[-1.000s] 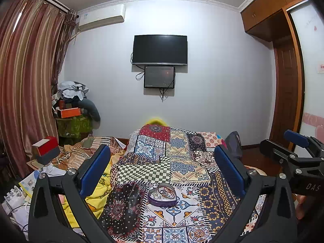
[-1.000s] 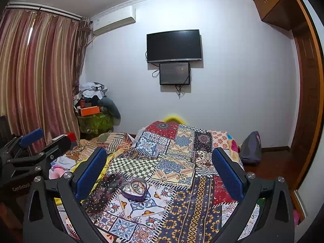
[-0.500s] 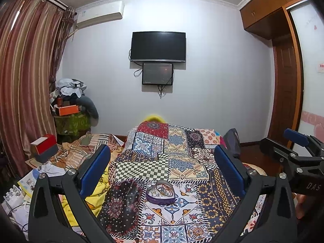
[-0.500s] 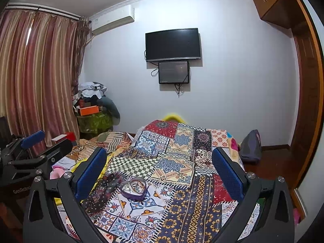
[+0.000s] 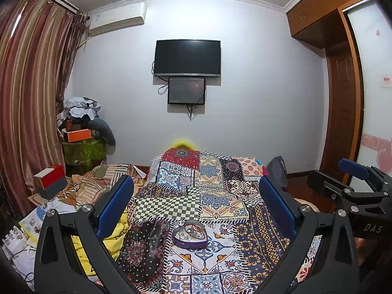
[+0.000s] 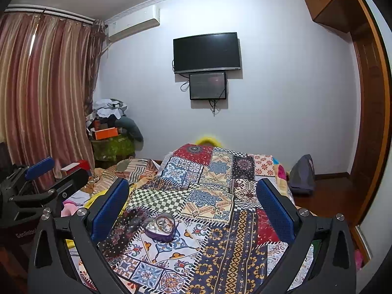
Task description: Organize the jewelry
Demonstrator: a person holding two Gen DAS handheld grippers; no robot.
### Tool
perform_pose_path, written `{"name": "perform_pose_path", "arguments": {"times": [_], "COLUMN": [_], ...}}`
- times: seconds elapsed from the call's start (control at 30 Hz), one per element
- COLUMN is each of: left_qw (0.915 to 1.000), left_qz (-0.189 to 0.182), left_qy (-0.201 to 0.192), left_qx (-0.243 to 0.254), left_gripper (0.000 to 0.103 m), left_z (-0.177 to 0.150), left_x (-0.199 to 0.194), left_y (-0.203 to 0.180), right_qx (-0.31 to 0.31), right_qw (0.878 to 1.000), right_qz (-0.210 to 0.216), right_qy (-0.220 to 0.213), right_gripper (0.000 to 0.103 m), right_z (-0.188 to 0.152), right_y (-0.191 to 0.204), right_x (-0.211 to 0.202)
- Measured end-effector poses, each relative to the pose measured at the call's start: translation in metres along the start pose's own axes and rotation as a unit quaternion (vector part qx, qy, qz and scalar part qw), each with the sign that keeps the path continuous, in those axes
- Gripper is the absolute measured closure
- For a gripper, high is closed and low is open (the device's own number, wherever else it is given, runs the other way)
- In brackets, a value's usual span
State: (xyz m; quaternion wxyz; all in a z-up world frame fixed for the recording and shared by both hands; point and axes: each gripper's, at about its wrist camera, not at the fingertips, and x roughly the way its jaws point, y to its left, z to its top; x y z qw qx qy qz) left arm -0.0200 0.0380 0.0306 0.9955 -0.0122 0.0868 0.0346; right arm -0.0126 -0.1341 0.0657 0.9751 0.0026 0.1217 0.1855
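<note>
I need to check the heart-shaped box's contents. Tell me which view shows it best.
The right wrist view: the heart-shaped box lies open toward the camera, with rings and bangles visible inside. The left wrist view shows it centred, its contents less distinct.

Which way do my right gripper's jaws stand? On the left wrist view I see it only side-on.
Observer: The right gripper has its jaws wide apart, with nothing between them.
Operator: Where does the purple heart-shaped tin sit for it?
Observer: The purple heart-shaped tin lies on the patchwork quilt ahead, nearer its left finger than its right.
Operator: Is there anything off the quilt's left edge that my own finger hides?
Observer: A crumpled pink cloth lies there.
</note>
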Motion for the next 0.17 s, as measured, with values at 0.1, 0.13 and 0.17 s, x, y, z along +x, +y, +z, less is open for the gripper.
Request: {"name": "perform_pose_path", "arguments": {"times": [0.1, 0.13, 0.17], "left_qw": [1.0, 1.0, 1.0], "left_qz": [0.0, -0.001, -0.001], "left_qy": [0.003, 0.004, 0.004], "left_qx": [0.002, 0.001, 0.0], "left_gripper": [0.001, 0.0, 0.0], "left_z": [-0.0014, -0.002, -0.0023], "left_x": [0.0026, 0.0027, 0.0035], "left_y": [-0.0011, -0.0008, -0.0007], "right_qx": [-0.001, 0.0, -0.001], "right_qw": [1.0, 1.0, 1.0], "right_qz": [-0.001, -0.001, 0.0], "right_qy": [0.001, 0.002, 0.002], "right_gripper": [0.0, 0.0, 0.0], "right_z": [0.0009, 0.0005, 0.0005], "right_y": [0.0008, 0.0003, 0.0004], "right_x": [0.0015, 0.0015, 0.0016]}}
